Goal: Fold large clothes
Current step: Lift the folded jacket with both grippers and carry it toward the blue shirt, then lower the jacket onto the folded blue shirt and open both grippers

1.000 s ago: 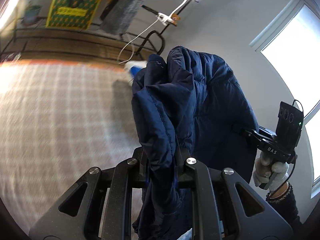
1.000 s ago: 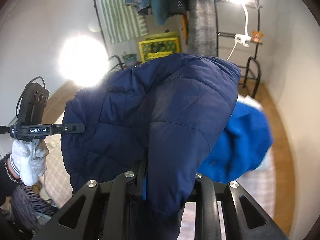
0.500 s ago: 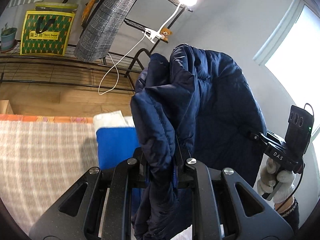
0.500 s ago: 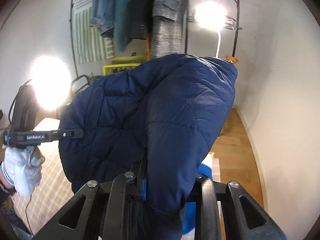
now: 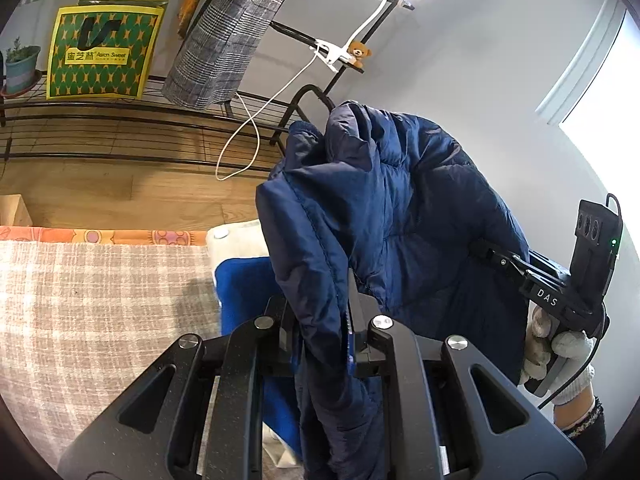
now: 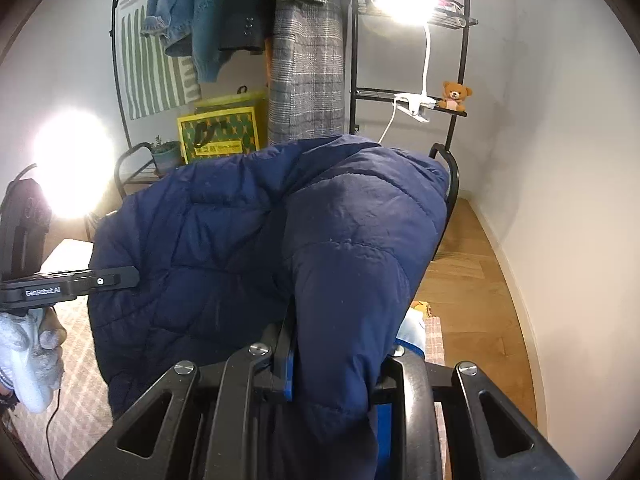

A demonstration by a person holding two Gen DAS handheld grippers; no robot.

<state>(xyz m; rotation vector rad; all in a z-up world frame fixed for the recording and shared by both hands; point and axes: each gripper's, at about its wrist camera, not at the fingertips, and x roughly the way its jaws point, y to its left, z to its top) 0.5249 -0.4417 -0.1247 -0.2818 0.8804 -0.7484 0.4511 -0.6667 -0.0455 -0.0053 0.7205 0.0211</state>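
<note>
A navy quilted puffer jacket [image 5: 392,208] hangs in the air between both grippers, above a bed with a checked cover [image 5: 100,304]. My left gripper [image 5: 320,320] is shut on one bunched edge of the jacket. My right gripper [image 6: 332,340] is shut on another edge of the jacket [image 6: 248,240]; its fingertips are hidden by the fabric. Each gripper shows in the other's view, the right one [image 5: 500,260] at the jacket's right side, the left one [image 6: 120,278] at its left side.
A bright blue folded garment [image 5: 244,292] and a cream one [image 5: 236,236] lie on the bed below the jacket. Beyond stand a black clothes rack [image 6: 452,80] with hanging coats, a yellow-green bag [image 5: 104,40], a clip lamp, wood floor and white walls.
Both grippers have tilted upward with the jacket still held. The views swung from the bed toward the rack and wall. The grip on the jacket is unchanged.
</note>
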